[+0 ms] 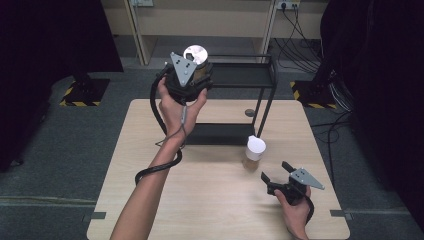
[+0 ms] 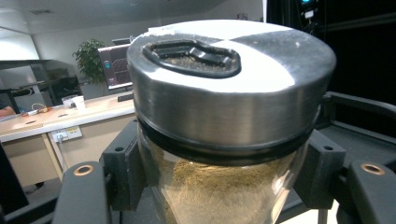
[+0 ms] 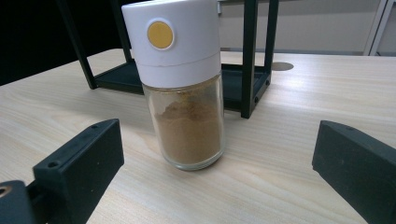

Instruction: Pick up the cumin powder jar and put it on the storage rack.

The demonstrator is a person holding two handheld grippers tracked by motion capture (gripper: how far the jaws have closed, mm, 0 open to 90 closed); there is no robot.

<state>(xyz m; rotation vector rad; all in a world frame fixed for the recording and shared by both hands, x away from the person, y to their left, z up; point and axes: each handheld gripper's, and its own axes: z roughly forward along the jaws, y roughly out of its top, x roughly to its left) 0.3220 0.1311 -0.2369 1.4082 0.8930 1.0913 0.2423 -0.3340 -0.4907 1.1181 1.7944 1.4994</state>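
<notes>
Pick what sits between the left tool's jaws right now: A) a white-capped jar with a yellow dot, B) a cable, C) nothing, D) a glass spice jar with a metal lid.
D: in the left gripper view the jaws of the left tool press on both sides of the glass spice jar with a metal lid, which is lifted near the black rack. The white-capped jar stands on the table.

A glass spice jar with a white cap and brown powder stood upright on the wooden table, ahead of the right gripper, whose black jaws were spread wide. A black rack stood behind.
</notes>
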